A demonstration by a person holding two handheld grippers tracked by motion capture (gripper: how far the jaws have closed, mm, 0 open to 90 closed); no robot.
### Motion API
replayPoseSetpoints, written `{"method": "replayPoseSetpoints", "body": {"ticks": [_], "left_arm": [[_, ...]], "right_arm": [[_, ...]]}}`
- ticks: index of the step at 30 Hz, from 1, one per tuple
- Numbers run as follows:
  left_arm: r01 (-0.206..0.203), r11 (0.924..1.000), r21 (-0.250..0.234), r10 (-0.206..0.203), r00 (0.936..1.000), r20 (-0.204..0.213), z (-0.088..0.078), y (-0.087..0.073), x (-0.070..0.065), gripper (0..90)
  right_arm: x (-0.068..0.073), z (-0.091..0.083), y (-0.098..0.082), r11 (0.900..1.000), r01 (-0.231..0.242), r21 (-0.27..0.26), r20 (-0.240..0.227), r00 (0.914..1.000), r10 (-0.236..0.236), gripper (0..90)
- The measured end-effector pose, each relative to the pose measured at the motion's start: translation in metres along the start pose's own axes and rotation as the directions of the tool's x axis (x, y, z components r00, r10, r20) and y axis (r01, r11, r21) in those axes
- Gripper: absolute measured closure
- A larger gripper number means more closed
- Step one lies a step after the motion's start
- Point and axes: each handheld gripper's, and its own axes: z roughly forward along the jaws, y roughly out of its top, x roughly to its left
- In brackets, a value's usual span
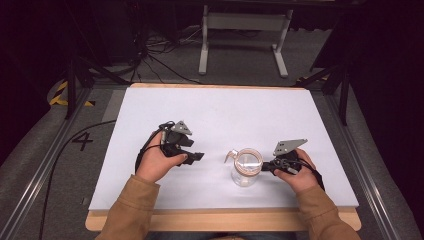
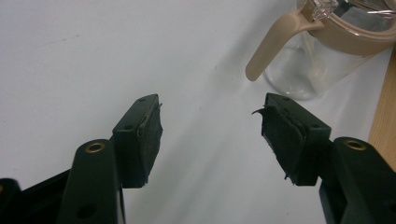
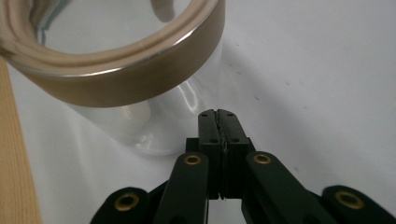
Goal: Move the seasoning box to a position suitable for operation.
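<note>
High view: a clear jar (image 1: 246,170) with a tan collar and side handle stands upright on the white table (image 1: 210,115), near its front edge. The left gripper (image 1: 196,157) rests well to the jar's left, hand wrapped around its body; the right gripper (image 1: 267,166) points level at the jar's right side, just beside it. Left gripper view: jaws stand wide apart, nothing between them; the handle (image 2: 273,44) curves down from the collar ahead. Right gripper view: jaws pressed together, empty, tips near the jar wall (image 3: 154,121). The jar likely handles as rigid, smooth, slippery and breakable; the collar or handle offers the surest hold.
</note>
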Motion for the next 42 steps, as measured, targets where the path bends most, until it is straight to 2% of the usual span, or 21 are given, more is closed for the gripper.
{"method": "replayPoseSetpoints", "body": {"ticks": [1,2,6,7,8,9,10,12,13,20,22,23,26,30,35,37,41,42], "left_arm": [[-0.015,0.9998,0.01,0.015,0.9999,-0.002,0.0,0.0,0.001,39.4],[-0.01,0.9999,0.005,0.01,0.9999,0.003,0.001,0.0,0.0,41.8],[-0.032,0.9991,0.03,0.031,0.9987,0.041,0.006,0.002,-0.003,54.8],[-0.044,0.9985,0.031,0.043,0.9983,0.041,0.008,0.003,-0.004,57.9],[-0.079,0.9958,0.046,0.077,0.9963,0.037,0.011,0.004,-0.006,60.8],[-0.099,0.9929,0.066,0.097,0.9947,0.036,0.015,0.006,-0.01,67.4],[-0.099,0.9929,0.066,0.097,0.9947,0.036,0.015,0.006,-0.01,71.9],[-0.154,0.9848,0.08,0.151,0.9875,0.046,0.024,0.01,-0.014,74.4],[-0.166,0.9825,0.083,0.163,0.9854,0.05,0.029,0.012,-0.017,76.4],[-0.192,0.9756,0.106,0.185,0.9798,0.076,0.047,0.018,-0.023,85.8],[-0.21,0.9718,0.108,0.203,0.9767,0.07,0.051,0.019,-0.023,87.4],[-0.199,0.9747,0.101,0.193,0.9789,0.067,0.052,0.02,-0.024,88.2],[-0.203,0.9746,0.095,0.197,0.9781,0.067,0.056,0.022,-0.026,89.4],[-0.217,0.9718,0.091,0.212,0.9749,0.069,0.061,0.024,-0.027,89.6],[-0.211,0.9728,0.097,0.205,0.9768,0.061,0.063,0.024,-0.026,90.0],[-0.218,0.9709,0.099,0.214,0.9754,0.051,0.065,0.025,-0.025,90.0],[-0.224,0.9679,0.115,0.217,0.9738,0.068,0.067,0.028,-0.024,90.0],[-0.214,0.9684,0.127,0.204,0.9747,0.092,0.068,0.028,-0.023,90.0]], "right_arm": [[0.001,0.0,0.001,1.0,0.003,0.004,-0.008,1.0,-0.003,90.0],[0.003,0.001,0.001,1.0,0.008,0.004,-0.013,0.9999,-0.008,90.0],[0.01,0.002,0.003,1.0,0.023,0.018,-0.03,0.9993,-0.022,90.0],[0.012,0.003,0.004,0.999,0.03,0.023,-0.036,0.9989,-0.029,90.0],[0.014,0.004,0.005,0.999,0.036,0.024,-0.04,0.9986,-0.035,90.0],[0.017,0.004,0.006,0.999,0.045,0.029,-0.045,0.998,-0.043,90.0],[0.017,0.004,0.006,0.999,0.045,0.029,-0.045,0.998,-0.043,90.0],[0.022,0.006,0.006,0.998,0.053,0.034,-0.051,0.9974,-0.051,90.0],[0.025,0.007,0.006,0.998,0.058,0.036,-0.053,0.997,-0.056,90.0],[0.034,0.008,0.005,0.997,0.076,0.029,-0.079,0.9942,-0.074,90.0],[0.033,0.006,0.003,0.997,0.069,0.018,-0.088,0.9939,-0.067,90.0],[0.033,0.005,0.002,0.998,0.068,0.02,-0.08,0.9946,-0.066,90.0],[0.032,0.001,-0.001,0.998,0.062,0.011,-0.074,0.9954,-0.061,90.0],[0.031,-0.002,-0.003,0.998,0.06,0.007,-0.066,0.996,-0.06,90.0],[0.033,-0.004,-0.004,0.998,0.061,0.005,-0.068,0.9959,-0.061,90.0],[0.033,-0.004,-0.005,0.998,0.057,0.005,-0.067,0.9961,-0.057,90.0],[0.033,-0.006,-0.008,0.998,0.057,0.003,-0.064,0.9963,-0.057,90.0],[0.033,-0.008,-0.01,0.999,0.048,0.004,-0.061,0.997,-0.048,90.0]]}}
